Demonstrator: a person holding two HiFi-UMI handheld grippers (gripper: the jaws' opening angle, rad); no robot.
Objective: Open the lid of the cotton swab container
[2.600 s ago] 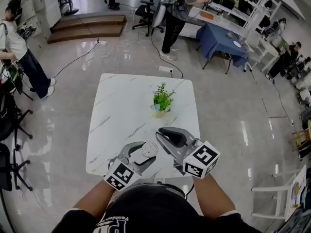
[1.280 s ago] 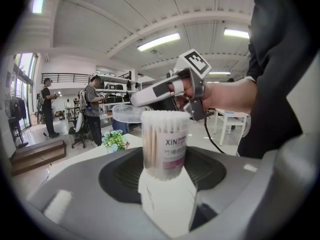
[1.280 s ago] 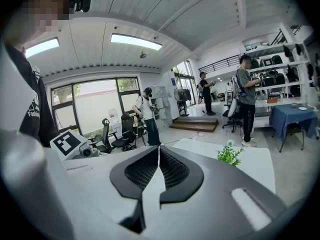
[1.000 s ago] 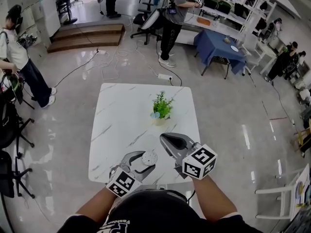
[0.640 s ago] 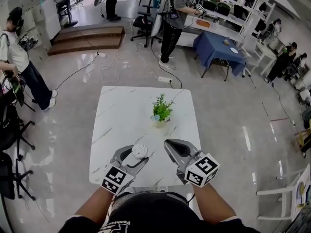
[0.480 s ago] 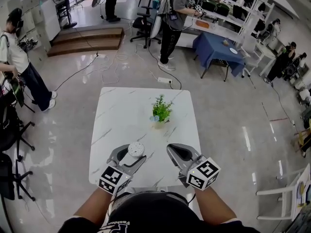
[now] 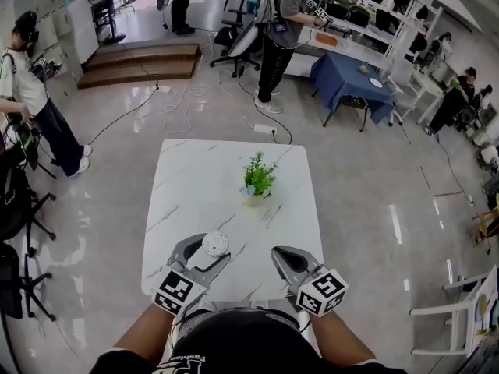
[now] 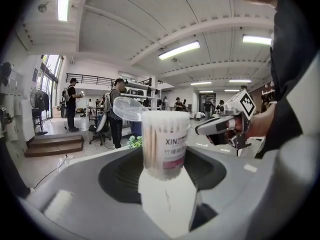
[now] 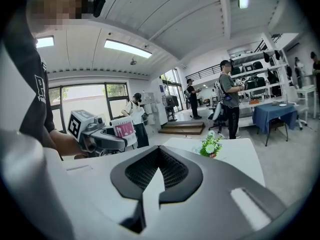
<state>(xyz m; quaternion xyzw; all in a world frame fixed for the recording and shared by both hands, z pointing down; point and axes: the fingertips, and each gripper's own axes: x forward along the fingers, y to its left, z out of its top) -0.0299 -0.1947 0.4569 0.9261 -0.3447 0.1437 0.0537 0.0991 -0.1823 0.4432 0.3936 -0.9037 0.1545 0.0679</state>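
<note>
A clear cotton swab container (image 8: 165, 145) with a pink label stands upright between the jaws of my left gripper (image 8: 165, 170), which is shut on it. Its clear lid (image 8: 127, 108) is flipped open and hangs off the container's upper left rim. In the head view the container (image 7: 214, 244) and left gripper (image 7: 207, 252) hover over the near left part of the white marble table (image 7: 203, 178). My right gripper (image 7: 282, 257) is to the right of it, apart from the container, shut and empty. The right gripper view shows its jaws (image 9: 159, 153) closed, with the container (image 9: 123, 129) off to the left.
A small potted plant (image 7: 257, 179) stands at the table's middle. Beyond the table are cables on the floor (image 7: 187, 84), a wooden step (image 7: 140, 49), a blue-draped table (image 7: 351, 68), office chairs and several people. Black stands (image 7: 19, 209) are at the left.
The right gripper has drawn away from the container and sunk toward the table's near edge. The left gripper has carried the container left and nearer to me.
</note>
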